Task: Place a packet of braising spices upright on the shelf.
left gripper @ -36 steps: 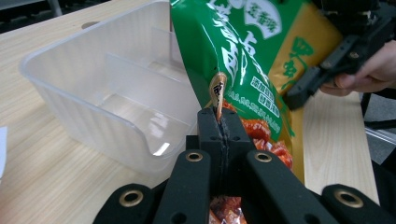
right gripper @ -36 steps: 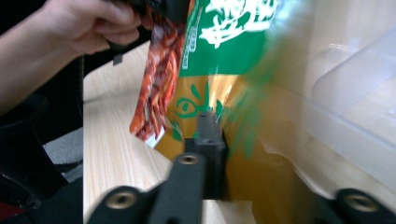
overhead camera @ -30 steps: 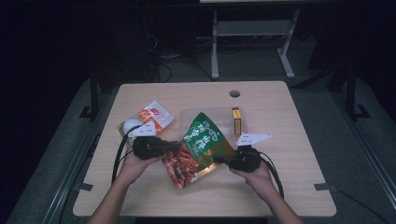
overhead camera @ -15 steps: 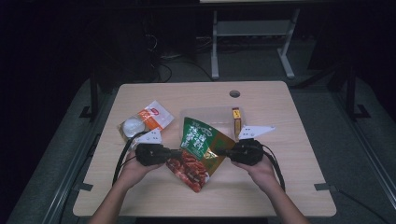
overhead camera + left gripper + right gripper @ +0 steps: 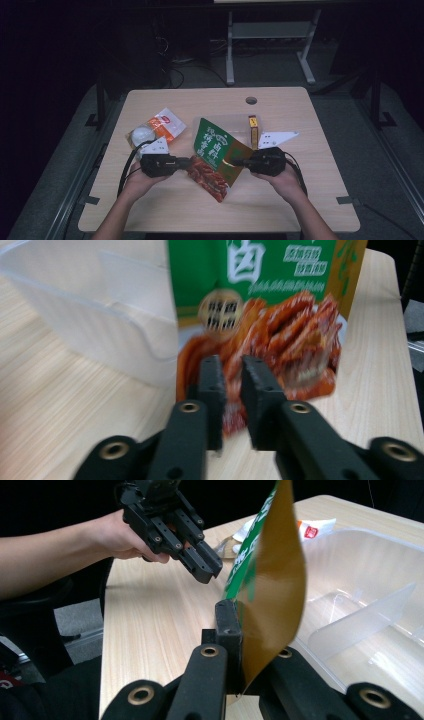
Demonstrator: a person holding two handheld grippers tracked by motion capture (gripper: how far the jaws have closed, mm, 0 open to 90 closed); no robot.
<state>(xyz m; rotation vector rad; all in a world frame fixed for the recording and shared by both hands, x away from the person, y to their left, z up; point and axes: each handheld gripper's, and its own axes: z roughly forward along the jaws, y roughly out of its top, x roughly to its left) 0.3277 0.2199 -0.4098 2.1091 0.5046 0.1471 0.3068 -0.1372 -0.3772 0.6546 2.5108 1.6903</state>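
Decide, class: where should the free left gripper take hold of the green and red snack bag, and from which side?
Grip the snack bag at its flat red lower edge, coming from the left, opposite the right gripper already clamping its other edge. The thin, upright edge fits between the left gripper.

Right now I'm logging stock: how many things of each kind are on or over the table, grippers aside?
Snack bags: 2, green bag and orange-white bag
Clear bins: 1
Yellow boxes: 1
White round items: 1
Total: 5
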